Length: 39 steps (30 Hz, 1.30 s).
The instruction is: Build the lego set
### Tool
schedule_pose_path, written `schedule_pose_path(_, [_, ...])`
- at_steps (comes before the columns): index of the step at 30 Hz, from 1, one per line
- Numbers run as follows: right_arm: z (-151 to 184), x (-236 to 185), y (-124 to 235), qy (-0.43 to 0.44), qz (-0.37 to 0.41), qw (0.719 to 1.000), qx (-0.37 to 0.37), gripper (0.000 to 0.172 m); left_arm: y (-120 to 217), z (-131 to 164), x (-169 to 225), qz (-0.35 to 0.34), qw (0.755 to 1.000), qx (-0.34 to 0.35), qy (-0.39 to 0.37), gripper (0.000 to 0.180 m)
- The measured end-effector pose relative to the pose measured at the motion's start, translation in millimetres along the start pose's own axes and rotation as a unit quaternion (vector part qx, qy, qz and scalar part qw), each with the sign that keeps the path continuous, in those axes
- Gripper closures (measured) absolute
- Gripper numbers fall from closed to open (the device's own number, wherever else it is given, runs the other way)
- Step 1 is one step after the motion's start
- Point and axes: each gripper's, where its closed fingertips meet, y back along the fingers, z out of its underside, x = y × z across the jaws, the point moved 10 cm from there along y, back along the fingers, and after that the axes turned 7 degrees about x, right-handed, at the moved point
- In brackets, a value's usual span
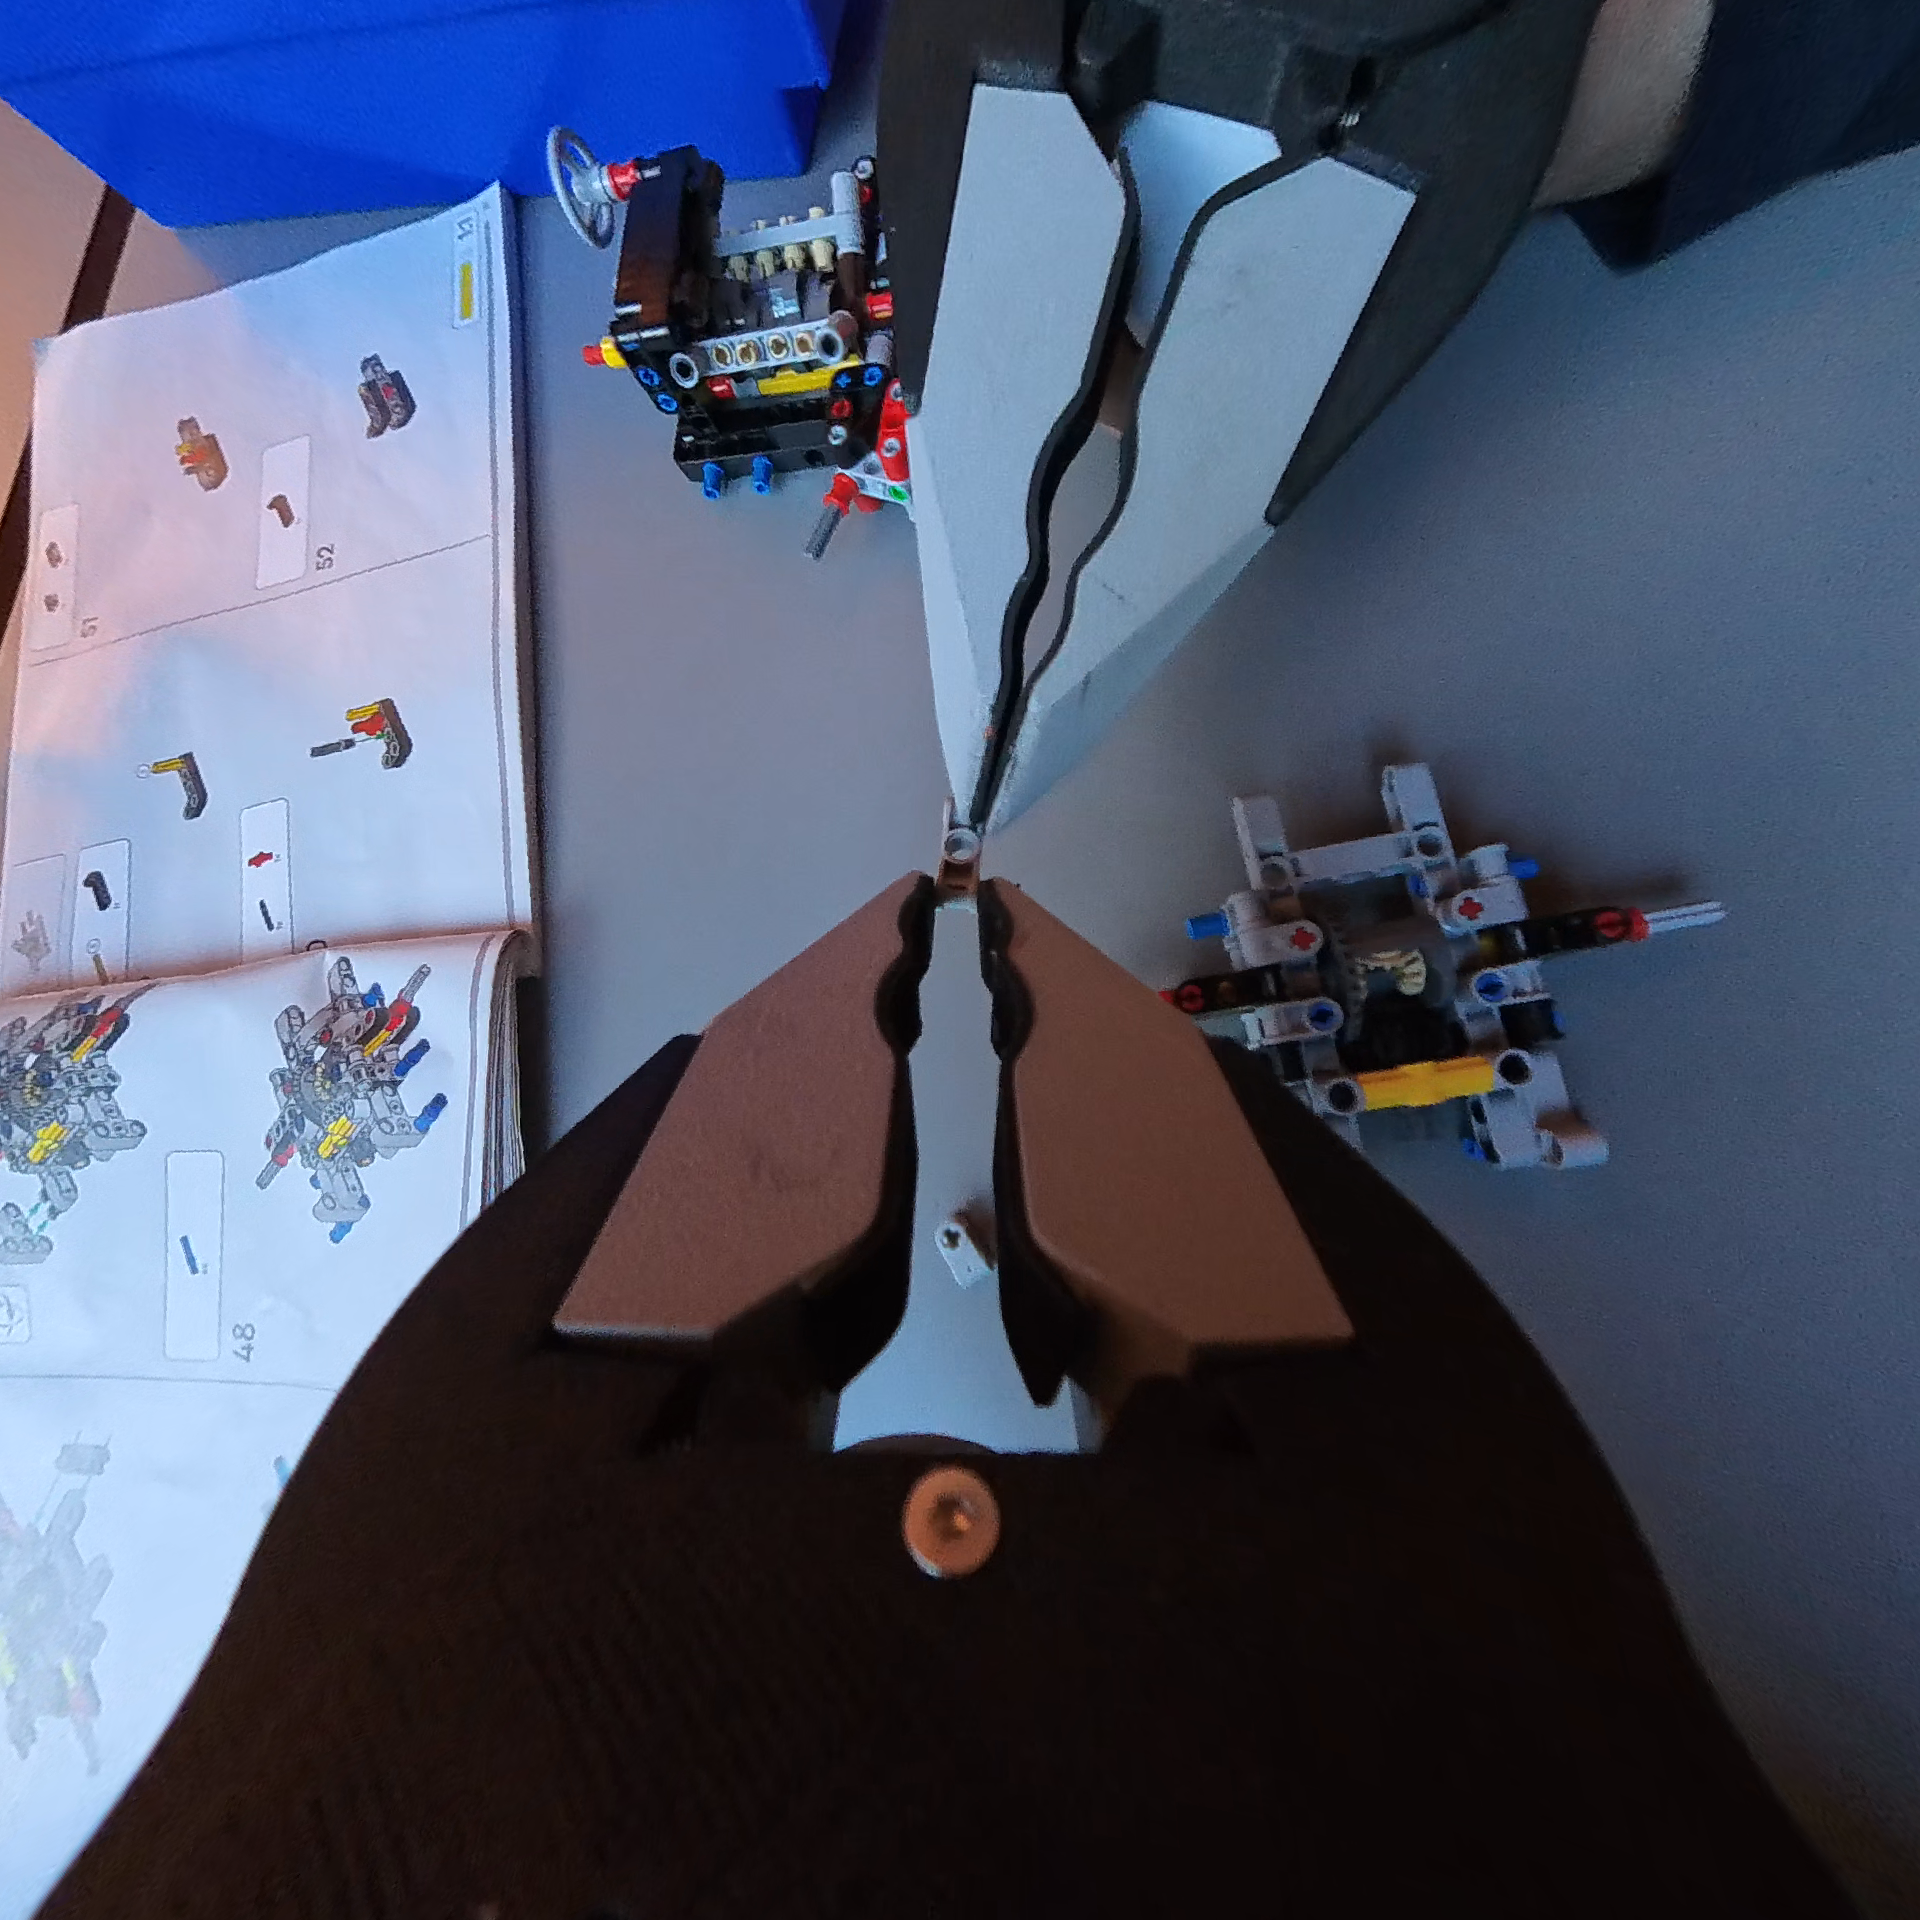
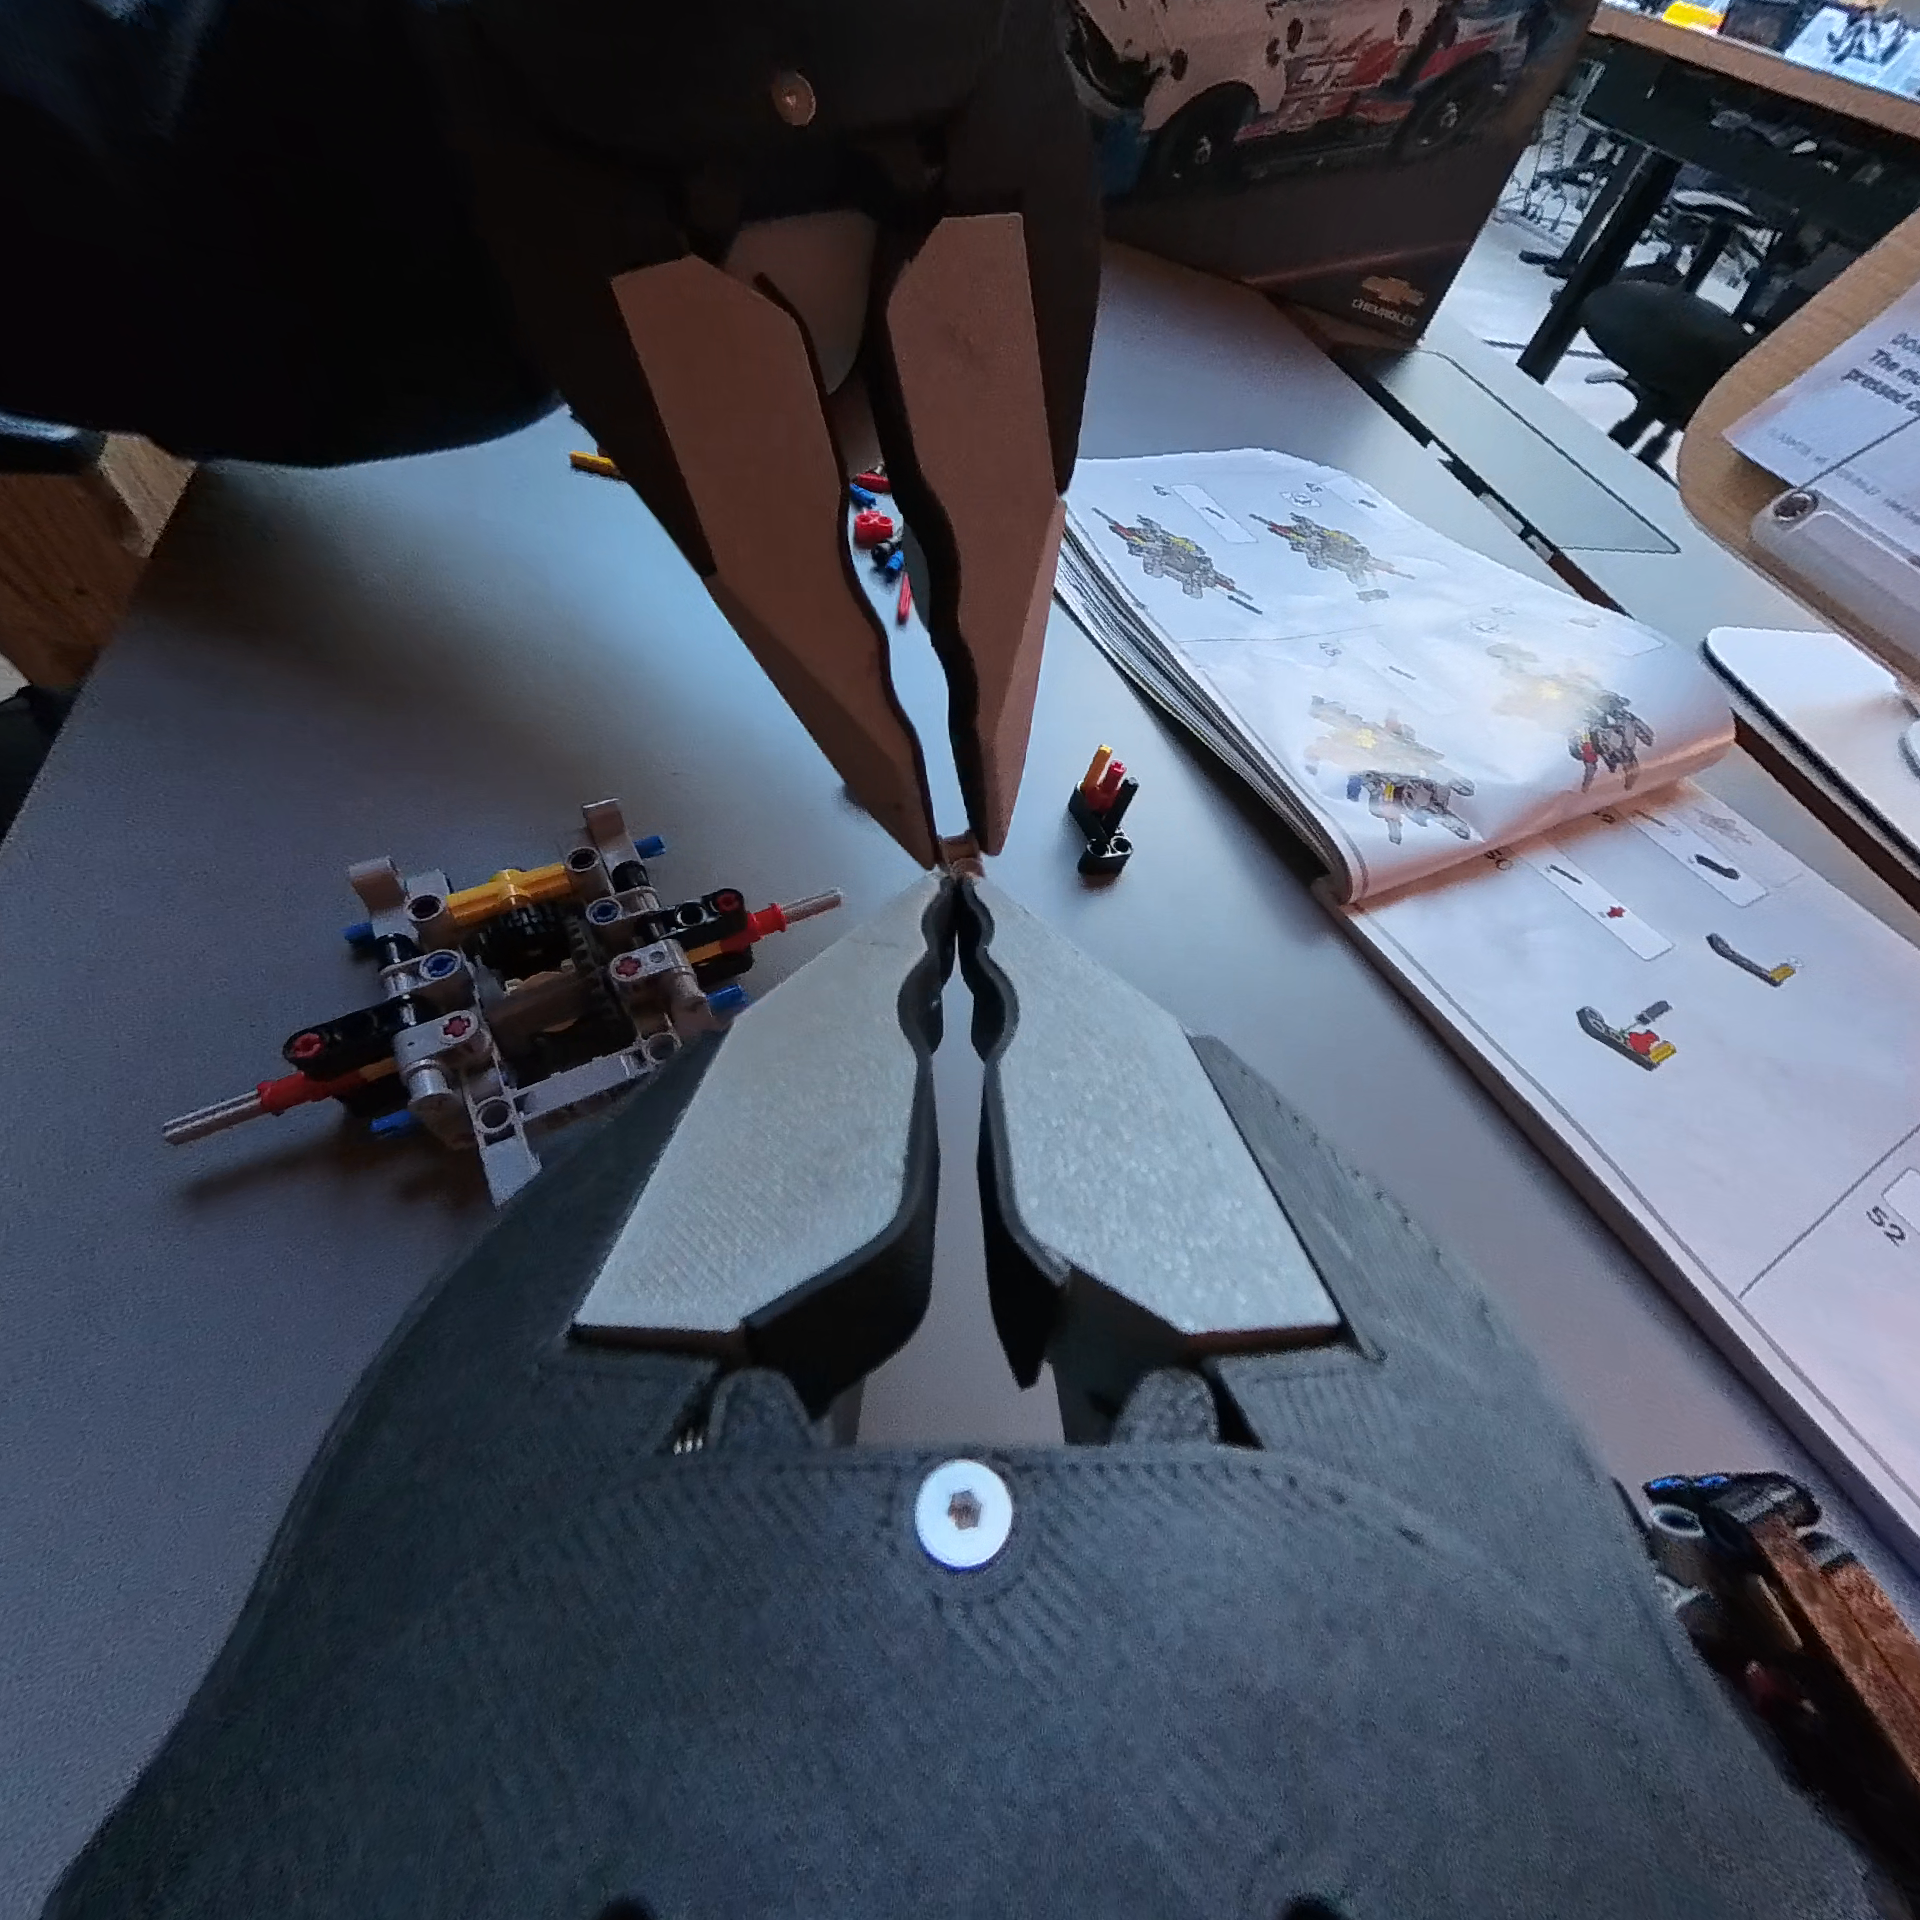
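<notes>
Between the two tools, above the grey tabletop (image 1: pixel 727 675), a small light-grey connector piece (image 1: pixel 958 854) is held in the air. Its long axis runs from one tool tip to the other. The left tool (image 1: pixel 956 902), with brown fingers, is nearly closed and its pads press on one end of the piece. The right tool (image 2: pixel 954 889), with grey fingers, is almost fully closed on the other end. Right of the piece lies a grey and black brick assembly (image 1: pixel 1403 987). Left of it lies an open instruction booklet (image 1: pixel 260 675). Beyond it stands a black brick assembly (image 1: pixel 758 332), then a blue container (image 1: pixel 416 94); its contents are hidden.
</notes>
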Motion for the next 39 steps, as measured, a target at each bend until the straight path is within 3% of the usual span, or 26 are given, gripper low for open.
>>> schedule_pose_path(1, [0, 1, 0, -0.005, 0.001, 1.0, 0.0, 0.172, 0, 1, -1, -0.001, 1.0, 0.008, 0.004, 0.175])
schedule_pose_path(7, [3, 14, 5, -0.042, 0.042, 0.998, 0.007, 0.172, -1, 13, -17, -0.031, 0.997, 0.04, 0.057, 0.175])
schedule_pose_path(12, [4, 28, 13, -0.1, 0.064, 0.992, 0.037, 0.162, 4, 11, -37, -0.028, 0.979, 0.133, 0.149, 0.175])
schedule_pose_path(18, [4, 31, 16, -0.131, 0.06, 0.988, 0.053, 0.161, 8, 19, -35, -0.069, 0.978, 0.149, 0.132, 0.175])
schedule_pose_path(26, [5, 28, 15, -0.121, 0.059, 0.99, 0.04, 0.16, 30, 28, -50, -0.135, 0.955, 0.208, 0.161, 0.175])
schedule_pose_path(30, [5, 29, 18, -0.137, 0.048, 0.988, 0.054, 0.159, 26, 33, -51, -0.115, 0.954, 0.209, 0.181, 0.175])
schedule_pose_path(39, [4, 33, 25, -0.145, 0.05, 0.986, 0.065, 0.158, 14, 27, -40, -0.081, 0.969, 0.181, 0.15, 0.175])
